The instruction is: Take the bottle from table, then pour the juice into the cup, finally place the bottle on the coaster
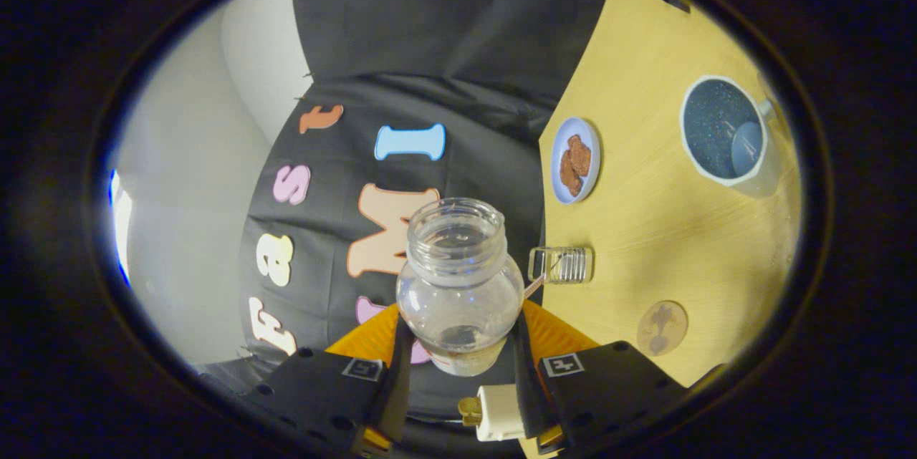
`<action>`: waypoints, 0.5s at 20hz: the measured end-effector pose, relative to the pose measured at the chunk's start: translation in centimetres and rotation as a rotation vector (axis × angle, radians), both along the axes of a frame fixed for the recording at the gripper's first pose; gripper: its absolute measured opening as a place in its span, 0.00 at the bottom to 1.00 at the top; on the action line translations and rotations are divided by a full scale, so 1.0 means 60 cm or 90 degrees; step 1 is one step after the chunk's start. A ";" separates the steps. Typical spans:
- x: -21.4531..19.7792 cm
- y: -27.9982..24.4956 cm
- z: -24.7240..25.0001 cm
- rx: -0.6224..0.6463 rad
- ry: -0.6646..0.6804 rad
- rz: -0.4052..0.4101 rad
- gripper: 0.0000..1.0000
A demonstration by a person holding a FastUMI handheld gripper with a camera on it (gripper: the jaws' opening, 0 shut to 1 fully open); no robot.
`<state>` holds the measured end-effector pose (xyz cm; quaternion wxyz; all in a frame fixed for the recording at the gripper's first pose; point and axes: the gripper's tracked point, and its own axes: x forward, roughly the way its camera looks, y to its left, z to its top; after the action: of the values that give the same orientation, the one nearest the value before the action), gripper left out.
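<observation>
A clear bottle (pixel 459 280) with an open mouth is held between my fingers, and my gripper (pixel 458 336) is shut on its lower body. A little pale liquid shows near its base. The whole scene looks rolled sideways, so the wooden table (pixel 645 230) stands to the right of the bottle. The cup (pixel 723 131), white outside and speckled dark blue inside, sits on the table far beyond and right of the bottle mouth. The round brown coaster (pixel 662 328) lies on the table just right of my right finger (pixel 521 355).
A small ribbed glass (pixel 561 264) stands at the table's edge, close to the bottle's shoulder. A blue plate (pixel 574 160) with brown biscuits lies farther along that edge. The booth's dark cloth wall (pixel 444 51) hangs behind the bottle.
</observation>
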<state>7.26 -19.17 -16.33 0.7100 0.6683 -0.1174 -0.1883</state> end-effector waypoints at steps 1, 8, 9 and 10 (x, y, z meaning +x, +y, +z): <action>0.000 -0.008 0.000 0.013 -0.008 -0.011 0.66; -0.025 -0.053 -0.006 0.072 -0.048 -0.071 0.66; -0.022 -0.056 -0.004 0.077 -0.052 -0.076 0.66; -0.024 -0.060 -0.006 0.083 -0.056 -0.080 0.66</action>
<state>5.85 -22.78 -16.69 0.6460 0.7120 -0.1776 -0.2103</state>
